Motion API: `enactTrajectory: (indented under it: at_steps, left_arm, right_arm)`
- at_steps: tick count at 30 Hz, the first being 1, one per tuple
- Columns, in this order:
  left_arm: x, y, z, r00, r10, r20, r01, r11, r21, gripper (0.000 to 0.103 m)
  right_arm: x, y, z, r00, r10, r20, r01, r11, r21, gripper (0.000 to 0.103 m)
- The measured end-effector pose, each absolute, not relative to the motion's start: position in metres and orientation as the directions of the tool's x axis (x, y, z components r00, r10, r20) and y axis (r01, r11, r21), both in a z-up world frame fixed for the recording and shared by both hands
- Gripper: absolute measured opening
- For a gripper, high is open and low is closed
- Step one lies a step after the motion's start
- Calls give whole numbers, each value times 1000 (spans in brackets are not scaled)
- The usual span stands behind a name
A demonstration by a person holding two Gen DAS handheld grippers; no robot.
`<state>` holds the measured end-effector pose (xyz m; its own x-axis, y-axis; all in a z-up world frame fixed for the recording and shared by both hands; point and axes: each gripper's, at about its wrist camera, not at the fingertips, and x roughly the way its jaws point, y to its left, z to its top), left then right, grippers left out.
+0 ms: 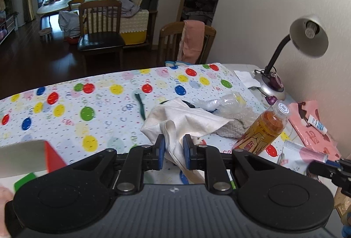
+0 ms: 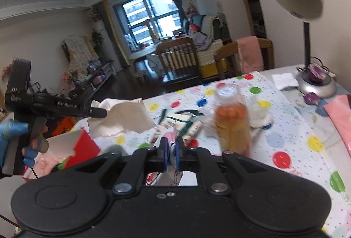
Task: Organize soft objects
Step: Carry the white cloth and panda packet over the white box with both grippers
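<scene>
My left gripper is shut on the strap of a white cloth bag that lies crumpled on the balloon-print table. In the right wrist view the same bag hangs lifted from the left gripper. My right gripper is shut on a thin printed plastic packet, which also shows at the right edge of the left wrist view. A grey fuzzy cloth and a crumpled clear plastic bag lie behind the white bag.
An orange drink bottle stands at right, also in the right wrist view. A desk lamp, a pink bag, a green strip and a red-and-white box are around. Chairs stand past the table's far edge.
</scene>
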<state>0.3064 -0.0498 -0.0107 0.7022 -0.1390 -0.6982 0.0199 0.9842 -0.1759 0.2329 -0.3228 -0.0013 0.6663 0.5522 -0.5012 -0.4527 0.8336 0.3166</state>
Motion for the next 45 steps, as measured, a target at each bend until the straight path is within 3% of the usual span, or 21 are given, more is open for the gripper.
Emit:
enactTrajectory:
  at_steps: [21, 45]
  left_arm:
    - [197, 111, 34, 767, 13, -642, -165, 970, -177, 18]
    - [145, 243, -23, 701, 132, -701, -314, 939, -138, 18]
  right_arm:
    - [229, -157, 42, 543, 719, -434, -654, 686, 318, 7]
    - [216, 18, -16, 351, 746, -566, -695, 612, 377, 7]
